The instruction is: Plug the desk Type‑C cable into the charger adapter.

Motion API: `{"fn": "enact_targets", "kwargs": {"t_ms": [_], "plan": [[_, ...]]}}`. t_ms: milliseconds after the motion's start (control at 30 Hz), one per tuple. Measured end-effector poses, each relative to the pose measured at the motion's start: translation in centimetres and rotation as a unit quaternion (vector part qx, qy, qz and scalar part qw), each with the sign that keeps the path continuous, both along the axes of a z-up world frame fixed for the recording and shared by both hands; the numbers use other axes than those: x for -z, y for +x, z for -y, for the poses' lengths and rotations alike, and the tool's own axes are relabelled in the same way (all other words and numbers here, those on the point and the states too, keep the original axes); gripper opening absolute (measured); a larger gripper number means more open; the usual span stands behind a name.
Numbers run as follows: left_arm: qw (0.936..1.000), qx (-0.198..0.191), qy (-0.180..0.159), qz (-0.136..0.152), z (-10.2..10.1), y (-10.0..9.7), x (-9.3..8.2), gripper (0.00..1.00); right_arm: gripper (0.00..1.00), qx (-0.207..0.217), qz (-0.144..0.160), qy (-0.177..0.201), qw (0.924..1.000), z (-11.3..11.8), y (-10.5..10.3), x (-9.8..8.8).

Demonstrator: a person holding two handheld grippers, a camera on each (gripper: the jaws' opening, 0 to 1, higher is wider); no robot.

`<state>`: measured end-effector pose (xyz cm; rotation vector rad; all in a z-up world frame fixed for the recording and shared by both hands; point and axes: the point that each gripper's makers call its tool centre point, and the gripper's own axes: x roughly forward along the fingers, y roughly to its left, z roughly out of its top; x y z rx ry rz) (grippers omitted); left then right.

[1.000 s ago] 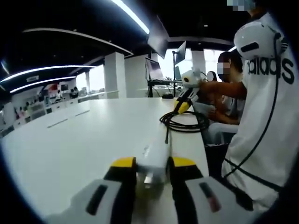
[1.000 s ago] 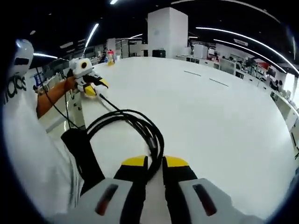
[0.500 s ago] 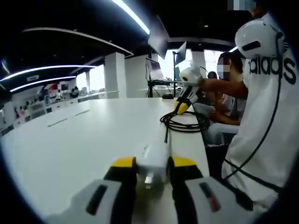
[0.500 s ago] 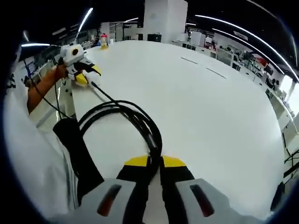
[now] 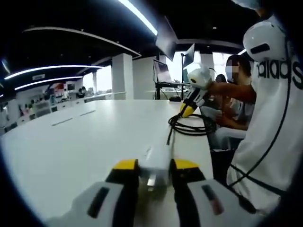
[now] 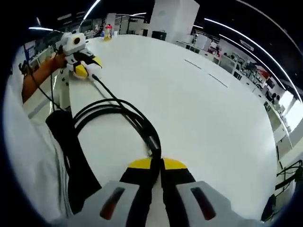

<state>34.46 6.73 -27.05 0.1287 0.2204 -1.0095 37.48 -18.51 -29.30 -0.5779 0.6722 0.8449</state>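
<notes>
Left gripper (image 5: 154,165): jaws clamped on the white charger adapter (image 5: 156,158), held low over the desk (image 5: 80,142) near its edge by the person.

Right gripper (image 6: 157,164): jaws together on the black Type-C cable (image 6: 124,117) at its plug end; remaining cable in loose coils at the same desk edge (one strand runs toward the left gripper).

Person's white shirt (image 5: 272,127) beside that edge.

Ceiling light strips (image 5: 137,16) glow against a dark ceiling; the white bench (image 6: 199,109) reflects them brightly. Windows (image 5: 215,59) blow out. Fisheye bending warps the edges; nearby parts look soft.
</notes>
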Motion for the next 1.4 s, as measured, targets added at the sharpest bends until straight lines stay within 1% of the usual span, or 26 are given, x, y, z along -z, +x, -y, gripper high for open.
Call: {"fn": "enact_targets", "kwargs": {"t_ms": [167,233,533,667,900,1000,1133,1300,1400], "plan": [[1.0000,-0.004,0.002,-0.001,-0.1,0.4,0.0,0.26,0.04,-0.004,0.007,-0.003,1.0000,0.0,0.5,-0.1],[1.0000,-0.006,0.002,0.000,-0.1,0.7,-0.1,0.26,0.04,-0.002,0.013,0.000,0.9999,-0.1,0.8,-0.3],[0.9999,-0.016,0.002,-0.001,-0.3,1.6,-0.2,0.26,0.04,-0.004,0.022,0.006,0.9997,-0.4,2.0,-0.6],[0.9998,-0.021,0.003,-0.003,-0.5,2.2,-0.2,0.26,0.04,-0.004,0.025,0.015,0.9996,-0.7,2.8,-0.8],[0.9995,-0.031,0.004,-0.008,-0.9,3.9,-0.2,0.26,0.04,-0.005,0.026,0.026,0.9993,-1.1,4.6,-0.9],[0.9995,-0.031,0.004,-0.009,-0.9,4.5,-0.2,0.26,0.04,-0.004,0.029,0.025,0.9993,-1.2,5.4,-1.1],[0.9991,-0.039,-0.004,-0.014,-1.2,5.8,-0.4,0.26,0.04,-0.003,0.032,0.026,0.9991,-1.3,6.5,-1.3],[0.9991,-0.041,-0.004,-0.012,-1.2,7.1,-0.4,0.26,0.04,-0.001,0.031,0.024,0.9992,-1.3,7.7,-1.1],[0.9990,-0.042,-0.002,-0.013,-1.3,7.9,-0.5,0.26,0.04,0.001,0.034,0.027,0.9991,-1.3,8.8,-1.2]]}}
